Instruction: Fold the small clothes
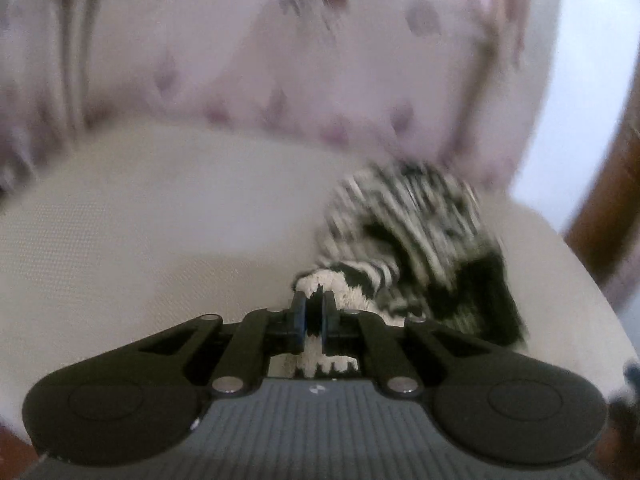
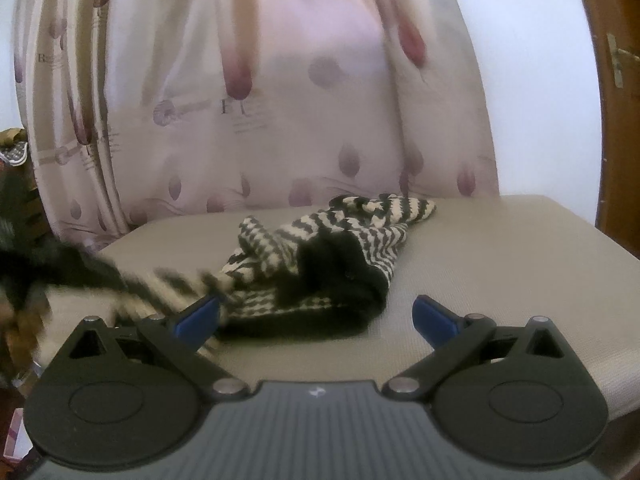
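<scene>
The patterned curtain (image 2: 260, 92) behind carries faint printed capitals, an "R" near the top and what looks like "EL" lower down, the small print under them unreadable. The black-and-cream striped knit garment (image 2: 320, 248) lies crumpled mid-surface (image 2: 500, 264), with bare room toward the right edge. The left gripper (image 1: 314, 312) pinches the garment's cream hem with narrow jaws; the right gripper (image 2: 316, 316) hovers wide, holding nothing.

we see a beige cushioned seat (image 2: 500, 264), fine woven cover. on it lies one crumpled black-and-cream striped knit garment (image 2: 320, 256), bunched toward the back, near the patterned curtain (image 2: 280, 100) behind the seat.
</scene>
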Tool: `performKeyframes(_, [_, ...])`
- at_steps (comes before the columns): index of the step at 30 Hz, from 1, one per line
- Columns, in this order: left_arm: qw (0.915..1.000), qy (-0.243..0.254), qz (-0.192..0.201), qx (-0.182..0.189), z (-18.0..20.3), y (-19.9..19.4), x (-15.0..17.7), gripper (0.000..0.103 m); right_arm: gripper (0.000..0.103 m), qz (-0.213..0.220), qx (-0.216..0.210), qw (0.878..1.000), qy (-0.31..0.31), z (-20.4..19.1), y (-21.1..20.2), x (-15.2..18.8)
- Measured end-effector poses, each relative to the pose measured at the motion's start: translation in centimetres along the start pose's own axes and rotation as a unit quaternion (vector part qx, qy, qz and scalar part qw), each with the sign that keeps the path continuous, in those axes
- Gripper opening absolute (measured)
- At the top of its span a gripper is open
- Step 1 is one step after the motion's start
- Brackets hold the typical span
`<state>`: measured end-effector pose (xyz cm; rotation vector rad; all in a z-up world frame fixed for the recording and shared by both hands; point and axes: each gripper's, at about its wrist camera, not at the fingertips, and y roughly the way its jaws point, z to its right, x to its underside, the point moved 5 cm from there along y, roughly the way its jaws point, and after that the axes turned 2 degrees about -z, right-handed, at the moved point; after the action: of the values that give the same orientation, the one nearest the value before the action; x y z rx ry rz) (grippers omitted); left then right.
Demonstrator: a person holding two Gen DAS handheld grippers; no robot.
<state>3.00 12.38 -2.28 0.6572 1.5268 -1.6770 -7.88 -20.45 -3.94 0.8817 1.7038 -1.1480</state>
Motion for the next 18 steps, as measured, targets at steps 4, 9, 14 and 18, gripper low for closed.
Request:
performKeyframes(4, [0.9967, -0.008, 0.045, -0.067, -3.8, -1.3, -7.0, 0.008, 0.103, -0.010, 0.000, 1.000, 0.002, 0.1, 0.9, -0.1])
performKeyframes(9, [0.9845, -0.012, 0.071, -0.160, -8.6, 0.6, -13.8, 0.009, 0.103, -0.024, 0.003, 1.000, 0.001, 0.2, 2.0, 0.0])
performKeyframes(14, [0.9736, -0.023, 0.044, -0.223, -12.0, 7.0, -17.0, 0.009, 0.103, -0.044, 0.008, 0.999, 0.007, 1.0, 3.4, 0.3])
performKeyframes(18, [0.9648, -0.002, 0.024, -0.262, -13.5, 11.8, -17.0, 0.011, 0.103, -0.059, 0.015, 0.998, 0.006, 1.7, 4.2, 0.6])
